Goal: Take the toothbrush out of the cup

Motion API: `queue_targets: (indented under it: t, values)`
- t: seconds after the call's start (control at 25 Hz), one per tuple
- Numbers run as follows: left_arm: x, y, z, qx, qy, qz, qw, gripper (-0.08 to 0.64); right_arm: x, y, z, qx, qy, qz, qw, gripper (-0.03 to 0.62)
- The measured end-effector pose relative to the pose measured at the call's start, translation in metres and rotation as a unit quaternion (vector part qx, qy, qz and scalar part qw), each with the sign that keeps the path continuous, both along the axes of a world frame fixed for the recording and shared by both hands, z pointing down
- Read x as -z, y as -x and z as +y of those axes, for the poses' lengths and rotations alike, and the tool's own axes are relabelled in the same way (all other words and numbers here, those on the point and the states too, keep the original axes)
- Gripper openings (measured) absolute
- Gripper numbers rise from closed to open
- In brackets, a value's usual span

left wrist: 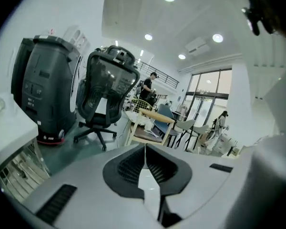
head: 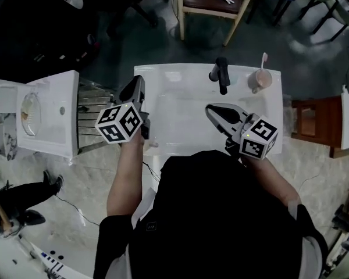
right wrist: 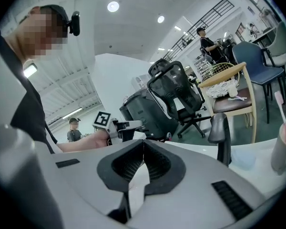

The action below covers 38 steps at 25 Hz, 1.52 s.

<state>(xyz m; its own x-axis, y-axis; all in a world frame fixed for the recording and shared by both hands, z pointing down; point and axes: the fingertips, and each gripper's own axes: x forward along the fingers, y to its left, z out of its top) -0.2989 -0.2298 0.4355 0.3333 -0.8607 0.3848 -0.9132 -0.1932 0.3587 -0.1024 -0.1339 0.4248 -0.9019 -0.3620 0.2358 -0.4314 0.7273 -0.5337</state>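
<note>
A pink cup (head: 259, 81) stands on the back right corner of the white washbasin (head: 180, 106), with a pale toothbrush (head: 263, 59) upright in it. The right gripper view catches the cup (right wrist: 284, 148) and toothbrush (right wrist: 279, 105) at its right edge. My right gripper (head: 212, 110) hovers over the basin, left of and nearer than the cup, jaws shut on nothing (right wrist: 143, 148). My left gripper (head: 138, 82) is at the basin's left edge, far from the cup, and its jaws (left wrist: 145, 152) meet with nothing between them.
A black faucet (head: 221, 74) rises at the back of the basin, just left of the cup. A second white basin (head: 49, 114) and a metal rack (head: 94, 106) lie to the left. A wooden chair (head: 214, 2) stands behind, and a brown stool (head: 310, 124) to the right.
</note>
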Motion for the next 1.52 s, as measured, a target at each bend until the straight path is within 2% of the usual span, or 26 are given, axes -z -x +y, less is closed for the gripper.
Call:
queue_targets:
  t: [0.16,0.32,0.52,0.68,0.84,1.0,1.28,1.52]
  values:
    - [0.045,-0.034,0.031,0.006,-0.05,-0.041,0.9979,0.021,0.014,-0.022,-0.004,0.002,-0.016,-0.016,1.0,0.028]
    - [0.069,-0.069,0.068,0.017,-0.076,-0.046,0.9959,0.02,0.021,-0.036,0.004,0.022,-0.045,-0.016,0.999,0.028]
    - [0.077,-0.141,0.106,-0.032,-0.096,-0.068,0.9925,0.019,0.026,-0.052,0.012,0.038,-0.085,-0.009,0.996,0.028]
    - [0.08,-0.182,0.127,-0.069,-0.12,-0.057,0.9888,0.017,0.03,-0.066,0.022,0.038,-0.086,-0.014,0.996,0.028]
    - [0.078,-0.197,0.134,-0.108,-0.128,-0.059,0.984,0.015,0.036,-0.079,0.031,0.031,-0.103,-0.006,0.994,0.028]
    - [0.078,-0.202,0.129,-0.144,-0.14,-0.061,0.9778,0.014,0.041,-0.091,0.029,-0.002,-0.112,0.003,0.994,0.028]
    - [0.092,-0.201,0.116,-0.158,-0.155,-0.05,0.9739,0.012,0.054,-0.103,0.029,-0.044,-0.11,-0.003,0.993,0.028]
    - [0.096,-0.196,0.115,-0.162,-0.168,-0.079,0.9692,0.012,0.061,-0.104,0.028,-0.052,-0.121,0.0,0.991,0.028]
